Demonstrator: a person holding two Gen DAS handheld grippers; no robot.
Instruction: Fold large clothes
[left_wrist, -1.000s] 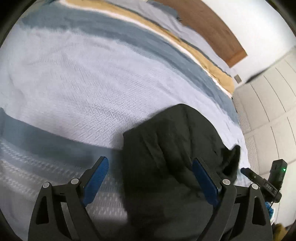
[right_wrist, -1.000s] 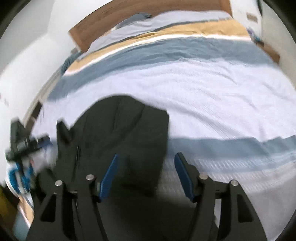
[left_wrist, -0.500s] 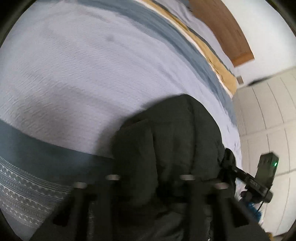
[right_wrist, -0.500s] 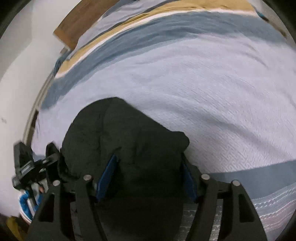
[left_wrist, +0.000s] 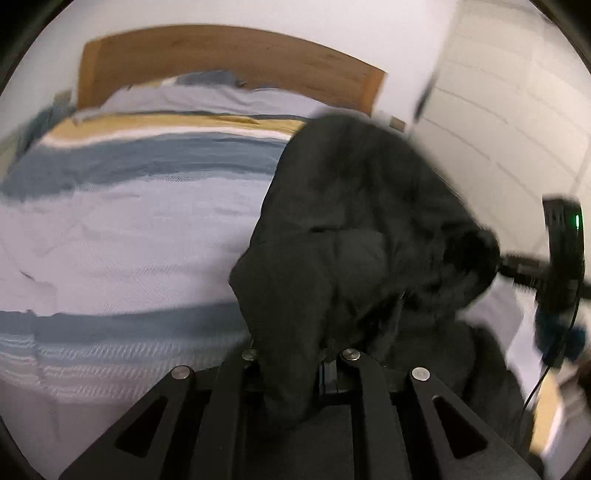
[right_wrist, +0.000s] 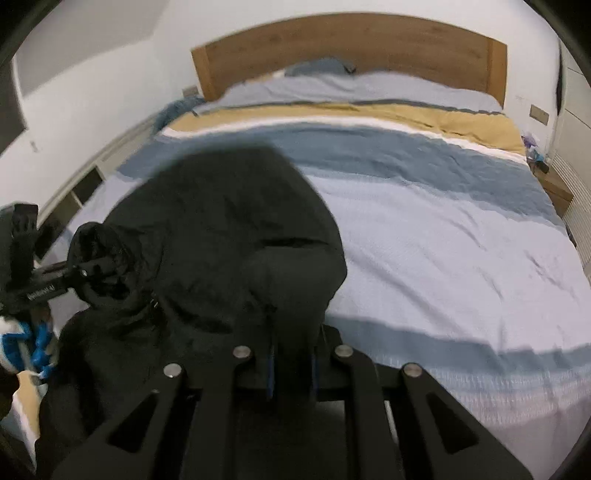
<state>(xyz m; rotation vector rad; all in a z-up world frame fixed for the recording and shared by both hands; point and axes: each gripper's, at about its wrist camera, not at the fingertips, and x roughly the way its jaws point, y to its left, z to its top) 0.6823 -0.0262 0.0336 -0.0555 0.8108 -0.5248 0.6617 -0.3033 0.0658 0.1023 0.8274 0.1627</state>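
Observation:
A large black padded jacket (left_wrist: 362, 236) hangs lifted over the near part of the bed; it also fills the left of the right wrist view (right_wrist: 229, 236). My left gripper (left_wrist: 295, 373) is shut on a bunch of its fabric, the fingers mostly buried in cloth. My right gripper (right_wrist: 291, 365) is shut on another bunch of the same jacket, blue pads just showing. Each gripper appears in the other's view: the right one (left_wrist: 561, 266) at the far right, the left one (right_wrist: 33, 284) at the far left, both at the jacket's edge.
The bed (right_wrist: 443, 229) has a striped cover in pale blue, dark blue, white and mustard, with pillows and a wooden headboard (right_wrist: 351, 40) at the far end. A white wardrobe (left_wrist: 509, 110) stands to the right. A low shelf (right_wrist: 81, 184) runs along the left wall.
Both grippers closed on the black jacket and lifted it off the bed. The views tilted up from the bed cover to the headboard.

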